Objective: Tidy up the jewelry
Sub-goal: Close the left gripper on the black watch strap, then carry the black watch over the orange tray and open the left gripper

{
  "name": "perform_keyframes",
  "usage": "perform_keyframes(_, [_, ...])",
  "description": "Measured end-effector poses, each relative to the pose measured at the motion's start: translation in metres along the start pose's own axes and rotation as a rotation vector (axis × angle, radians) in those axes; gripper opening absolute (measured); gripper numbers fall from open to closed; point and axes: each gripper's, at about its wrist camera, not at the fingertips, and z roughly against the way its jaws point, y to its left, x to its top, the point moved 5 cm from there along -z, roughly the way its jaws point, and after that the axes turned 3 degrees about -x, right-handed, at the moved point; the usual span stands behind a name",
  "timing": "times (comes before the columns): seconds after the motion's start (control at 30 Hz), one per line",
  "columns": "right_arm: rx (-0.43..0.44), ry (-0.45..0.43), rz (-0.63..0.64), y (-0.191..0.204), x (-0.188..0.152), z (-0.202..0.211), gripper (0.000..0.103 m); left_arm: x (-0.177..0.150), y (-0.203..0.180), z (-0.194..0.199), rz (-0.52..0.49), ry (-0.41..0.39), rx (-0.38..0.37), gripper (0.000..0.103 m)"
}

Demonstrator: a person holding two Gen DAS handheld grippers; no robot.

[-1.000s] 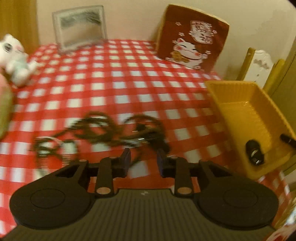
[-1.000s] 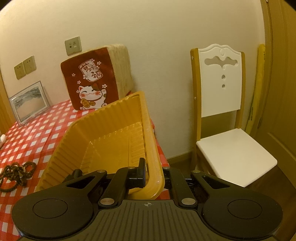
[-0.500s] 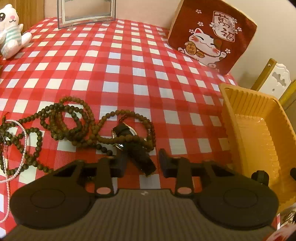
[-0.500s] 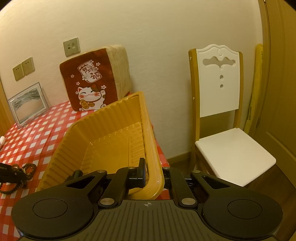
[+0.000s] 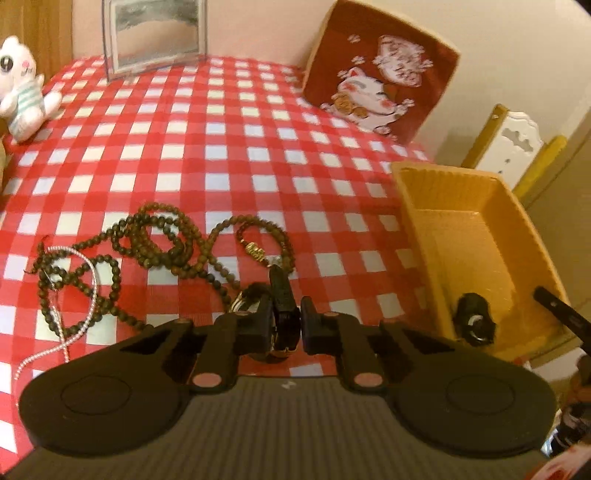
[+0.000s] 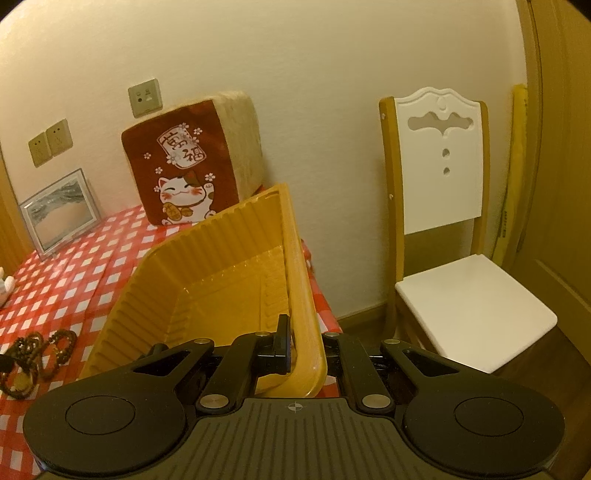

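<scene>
Left gripper [image 5: 286,325] pinches a black watch strap [image 5: 282,295].
Its jaws have just been closing; right gripper [image 6: 304,345] clamps the yellow tray's rim [image 6: 301,280].

The table [image 5: 229,122] carries everything. The picture frame [image 5: 155,33] stands at the far edge, against the wall. The cat toy [image 5: 22,85] sits at the far left edge. The cat cushion [image 5: 380,70] leans in the far right corner. The tray [image 5: 476,236] lies along the right edge, and its near end is tipped up off the table. A small dark thing [image 5: 474,319] lies inside the tray at its near end. The bead necklaces [image 5: 162,243] lie in a tangle near the front edge, left of the tray. A thin chain [image 5: 79,291] lies across their left part. The watch [image 5: 282,310] is just in front of the beads. The chair [image 6: 443,206] stands on the floor to the right, past the table's right edge.
</scene>
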Motion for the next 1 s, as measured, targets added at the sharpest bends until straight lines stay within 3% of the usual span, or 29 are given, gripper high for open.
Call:
perform_keyframes(0.17, [0.001,-0.004,0.011,0.002,0.001,0.000,0.006,0.010,-0.024,0.020,-0.046,-0.039,-0.060,0.013])
perform_keyframes(0.33, [0.005,-0.012,0.028,0.005,0.002,0.001,0.006,0.017,-0.070,0.024,-0.119,-0.056,-0.190,0.013])
perform_keyframes(0.7, [0.013,-0.014,0.049,0.011,0.007,0.001,0.006,0.007,-0.191,-0.021,-0.251,0.007,-0.485,0.013])
perform_keyframes(1.0, [0.018,-0.014,0.047,0.010,0.005,0.003,0.006,-0.012,-0.223,-0.064,-0.240,0.100,-0.554,0.013])
